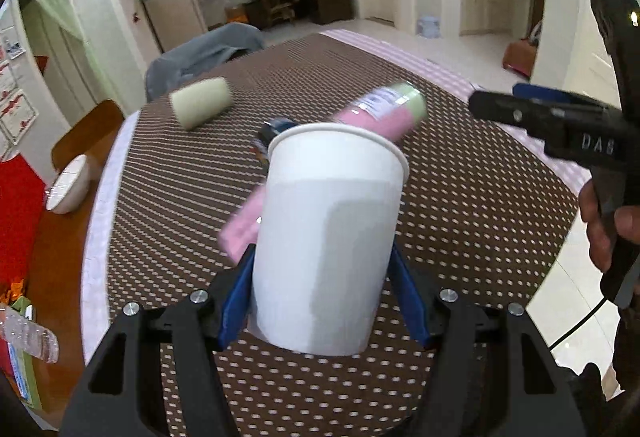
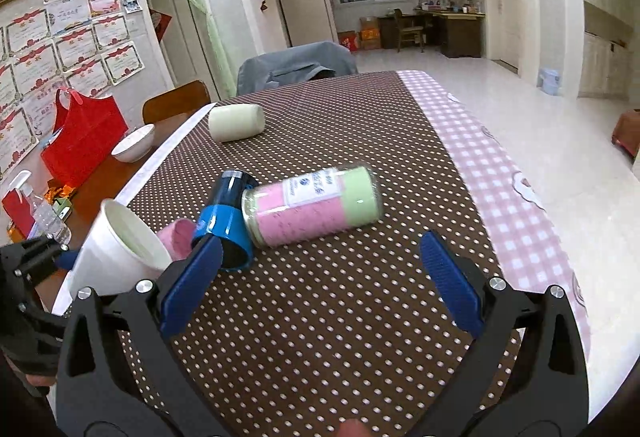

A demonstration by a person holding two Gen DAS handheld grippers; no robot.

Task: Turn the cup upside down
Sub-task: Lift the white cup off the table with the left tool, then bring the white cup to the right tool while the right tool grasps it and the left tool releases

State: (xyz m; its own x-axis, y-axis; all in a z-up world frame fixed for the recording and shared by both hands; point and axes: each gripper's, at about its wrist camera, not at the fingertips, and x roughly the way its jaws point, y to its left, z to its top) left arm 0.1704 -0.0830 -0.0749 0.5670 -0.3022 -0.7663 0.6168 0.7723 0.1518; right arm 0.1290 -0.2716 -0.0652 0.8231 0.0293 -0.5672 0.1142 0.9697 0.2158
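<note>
A white paper cup (image 1: 326,237) is held between the blue fingers of my left gripper (image 1: 322,285), which is shut on its lower body. The cup is lifted off the table with its mouth tilted away from the camera. In the right wrist view the cup (image 2: 116,253) shows at the left, tilted, mouth up and to the right. My right gripper (image 2: 320,277) is open and empty above the dotted brown tablecloth (image 2: 340,317). It also shows in the left wrist view (image 1: 500,105) at the right.
A pink-and-green jar (image 2: 316,205) lies on its side mid-table, with a blue cup (image 2: 228,221) and a pink cup (image 2: 176,237) beside it. A cream cup (image 2: 236,122) lies farther back. A white bowl (image 2: 134,143), red bag (image 2: 80,141) and chairs stand at the left.
</note>
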